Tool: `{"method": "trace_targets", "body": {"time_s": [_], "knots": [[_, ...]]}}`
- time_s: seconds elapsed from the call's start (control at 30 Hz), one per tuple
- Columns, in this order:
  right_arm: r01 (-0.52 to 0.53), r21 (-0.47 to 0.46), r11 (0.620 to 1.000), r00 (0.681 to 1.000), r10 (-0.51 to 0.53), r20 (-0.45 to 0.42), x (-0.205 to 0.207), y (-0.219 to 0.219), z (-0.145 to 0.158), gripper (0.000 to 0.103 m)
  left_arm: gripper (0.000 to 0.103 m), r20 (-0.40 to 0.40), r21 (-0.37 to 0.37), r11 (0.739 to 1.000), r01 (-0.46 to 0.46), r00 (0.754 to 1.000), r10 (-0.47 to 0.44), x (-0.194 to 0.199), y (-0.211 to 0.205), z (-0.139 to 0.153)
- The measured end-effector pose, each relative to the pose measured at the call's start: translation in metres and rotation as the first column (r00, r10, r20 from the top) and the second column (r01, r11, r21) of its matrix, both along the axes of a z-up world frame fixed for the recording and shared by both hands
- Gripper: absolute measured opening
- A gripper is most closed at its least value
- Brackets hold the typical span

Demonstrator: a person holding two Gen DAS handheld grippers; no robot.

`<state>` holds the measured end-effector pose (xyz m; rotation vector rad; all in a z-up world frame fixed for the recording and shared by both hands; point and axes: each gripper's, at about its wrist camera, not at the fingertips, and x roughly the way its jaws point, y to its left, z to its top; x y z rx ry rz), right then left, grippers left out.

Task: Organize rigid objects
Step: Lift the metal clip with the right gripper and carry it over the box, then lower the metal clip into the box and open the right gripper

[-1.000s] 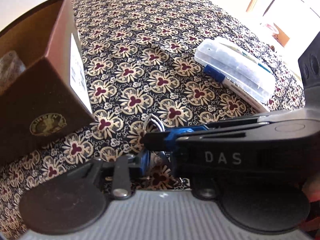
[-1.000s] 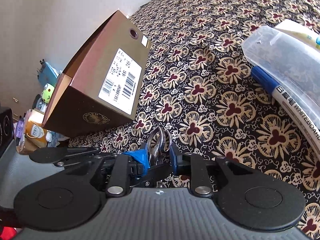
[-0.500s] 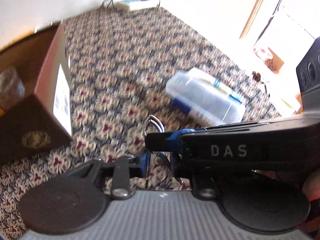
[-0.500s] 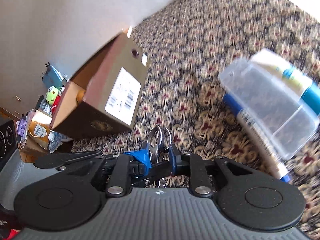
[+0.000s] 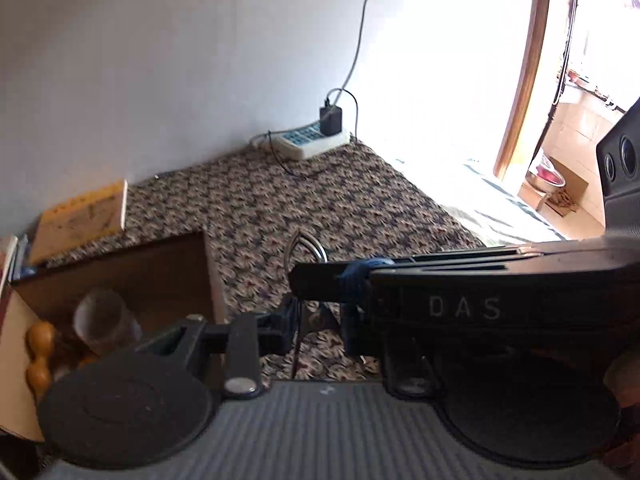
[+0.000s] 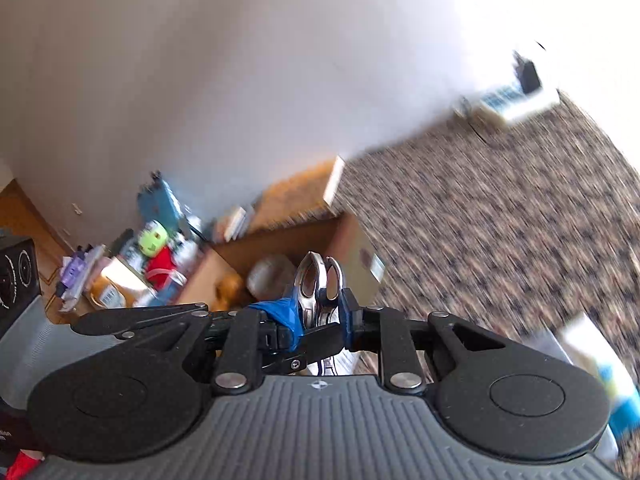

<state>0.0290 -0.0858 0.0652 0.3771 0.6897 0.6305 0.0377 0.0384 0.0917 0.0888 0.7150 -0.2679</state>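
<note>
- Right gripper (image 6: 320, 302) clamped narrow on a steel tool (image 6: 318, 276), its two shiny loops poking up past the blue-taped fingertips.
- Held in the air, just above and beside the open box (image 5: 160, 264); inside that, a clear cup (image 5: 102, 316) and a wooden piece.
- Left gripper (image 5: 320, 320) close under the same tool, with the right one lying across it; cannot tell whether pinching or merely near.
- Probably light, stiff and hard: no give under the pads, no risk of crushing.
- Polished metal, so likely slippery; safest taken across the flat sides just below the loops, not on the curved rims.
- Worth lowering gently, given the possibly fragile cup below.
</note>
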Motion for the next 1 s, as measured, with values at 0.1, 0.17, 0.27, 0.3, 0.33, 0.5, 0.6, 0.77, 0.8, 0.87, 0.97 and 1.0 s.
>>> {"method": "trace_targets", "body": {"time_s": [0.1,0.17,0.27,0.3,0.33,0.5,0.6,0.77,0.8,0.87,0.97,1.0], "knots": [[-0.02,0.025,0.999,0.999,0.019,0.05,0.022,0.025,0.019,0.002,0.014,0.048,0.022,1.0,-0.019,0.999,0.018,0.015,0.03,0.023],[-0.035,0.034,0.999,0.996,0.032,0.079,0.036,0.043,0.029,0.002,0.014,0.067,0.035,0.999,-0.028,0.997,0.025,0.024,0.051,0.032],[-0.051,0.031,0.998,0.995,0.048,0.091,0.056,0.072,0.036,0.002,0.014,0.065,0.049,0.998,-0.033,0.997,0.029,0.041,0.081,0.035],[-0.051,0.028,0.998,0.995,0.049,0.081,0.061,0.082,0.036,0.002,0.014,0.054,0.051,0.998,-0.031,0.998,0.028,0.046,0.092,0.032],[-0.049,0.022,0.999,0.997,0.048,0.066,0.067,0.091,0.033,0.002,0.014,0.039,0.052,0.998,-0.029,0.999,0.027,0.05,0.101,0.028],[-0.057,-0.057,0.997,0.996,0.053,-0.068,0.084,0.135,0.003,0.003,0.014,-0.121,0.014,0.999,-0.028,0.992,0.03,0.065,0.141,-0.019],[-0.077,-0.111,0.991,0.983,0.057,-0.176,0.088,0.154,-0.025,0.003,0.014,-0.237,-0.008,0.999,-0.033,0.971,0.03,0.072,0.155,-0.053],[-0.111,-0.165,0.98,0.938,0.049,-0.344,0.094,0.178,-0.067,0.002,0.013,-0.399,-0.045,0.998,-0.047,0.917,0.026,0.077,0.175,-0.099],[-0.117,-0.172,0.978,0.927,0.045,-0.373,0.094,0.181,-0.074,0.002,0.013,-0.426,-0.046,0.998,-0.048,0.905,0.024,0.079,0.178,-0.105],[-0.129,-0.18,0.975,0.905,0.042,-0.423,0.093,0.186,-0.088,0.001,0.012,-0.464,-0.029,0.999,-0.044,0.886,0.026,0.079,0.18,-0.118],[-0.152,-0.19,0.97,0.886,0.049,-0.461,0.094,0.197,-0.097,0.001,0.013,-0.495,0.013,0.999,-0.051,0.867,0.051,0.084,0.183,-0.129],[-0.154,-0.185,0.971,0.877,0.048,-0.478,0.096,0.2,-0.099,0.001,0.013,-0.508,0.012,0.998,-0.057,0.86,0.055,0.085,0.186,-0.132]]}}
